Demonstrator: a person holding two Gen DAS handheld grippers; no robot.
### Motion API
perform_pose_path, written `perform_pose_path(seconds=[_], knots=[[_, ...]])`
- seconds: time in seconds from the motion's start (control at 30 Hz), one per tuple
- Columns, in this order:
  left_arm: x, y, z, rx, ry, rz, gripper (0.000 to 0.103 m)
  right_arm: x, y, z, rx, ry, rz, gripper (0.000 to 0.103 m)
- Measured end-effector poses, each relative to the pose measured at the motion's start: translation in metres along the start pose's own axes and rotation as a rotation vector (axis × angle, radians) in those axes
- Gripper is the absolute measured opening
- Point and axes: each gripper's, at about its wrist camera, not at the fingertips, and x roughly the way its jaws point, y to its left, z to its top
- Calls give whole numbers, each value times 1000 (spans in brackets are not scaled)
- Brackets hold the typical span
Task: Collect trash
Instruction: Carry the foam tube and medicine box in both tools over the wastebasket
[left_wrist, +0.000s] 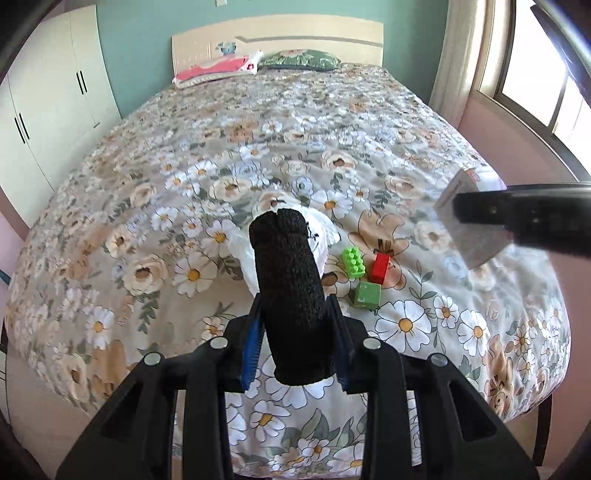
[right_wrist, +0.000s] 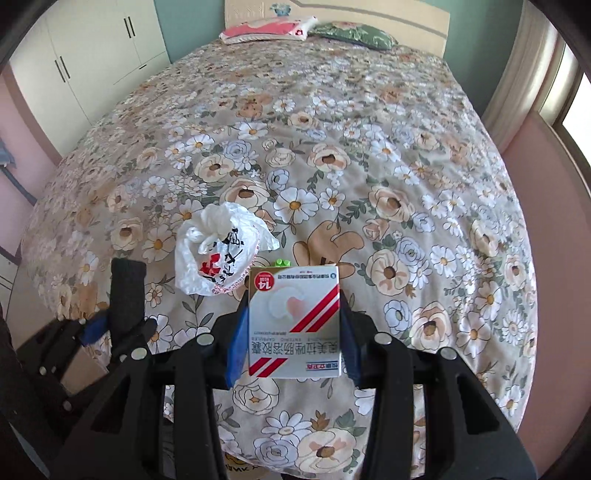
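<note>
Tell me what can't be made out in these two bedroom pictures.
- Toy blocks: in the right wrist view the medicine box, clamped in the right hand-held gripper, hides all but a green sliver.
- White plastic bag: in the left wrist view the black roll, held in the left hand-held gripper, covers most of it.
- No trash bin shows in either view.
- The bag's contents: hidden, top bunched shut.

The floral-quilted bed (left_wrist: 280, 122) carries a knotted white plastic bag (right_wrist: 216, 251); just right of it lie green (left_wrist: 354, 262), red (left_wrist: 381, 266) and olive toy blocks (left_wrist: 365, 294); two pillows (left_wrist: 218, 70) rest far beyond.
</note>
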Motion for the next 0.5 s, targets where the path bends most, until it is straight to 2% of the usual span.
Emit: perform_pose_path(seconds=[0.27,0.5], knots=[[-122,6,11,110,-140,52,35,-125,29,-38,-173,-158,-18,44],[-208,-2,-6,211,-231,65,35,-215,49,-83,-294,-259,-55,44]])
